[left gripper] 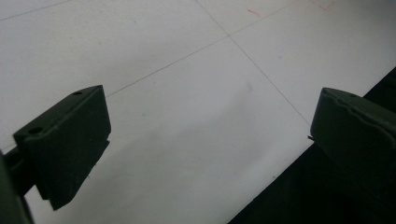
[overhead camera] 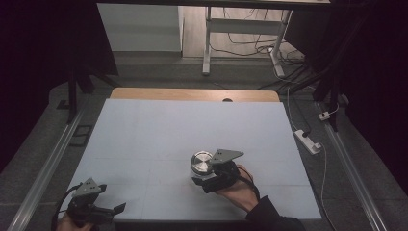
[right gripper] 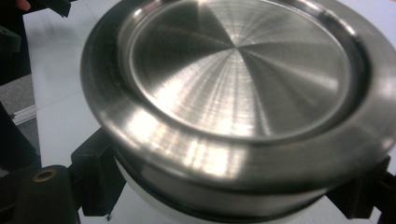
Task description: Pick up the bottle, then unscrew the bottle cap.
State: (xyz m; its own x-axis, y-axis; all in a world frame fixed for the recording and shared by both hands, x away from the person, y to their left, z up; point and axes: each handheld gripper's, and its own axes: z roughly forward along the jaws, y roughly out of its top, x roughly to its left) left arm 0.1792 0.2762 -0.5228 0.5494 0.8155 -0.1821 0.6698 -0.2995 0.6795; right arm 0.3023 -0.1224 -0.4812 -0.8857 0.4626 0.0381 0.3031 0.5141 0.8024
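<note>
A round container with a brushed-steel top (overhead camera: 201, 162) is just above the white table mat (overhead camera: 183, 125), right of centre towards the front. My right gripper (overhead camera: 201, 175) comes at it from the right and is shut on it. In the right gripper view the steel top (right gripper: 238, 79) is tilted and very close, and the black fingers (right gripper: 93, 179) press on its pale lower part from both sides. My left gripper (overhead camera: 113, 210) rests at the front left corner of the mat. It (left gripper: 210, 144) stands open with bare mat between its jaws.
The mat's front edge (left gripper: 280, 172) runs right under the left gripper, with dark floor past it. A wooden strip (overhead camera: 192, 94) borders the far side of the table. A power strip (overhead camera: 308, 141) and cables lie on the floor to the right.
</note>
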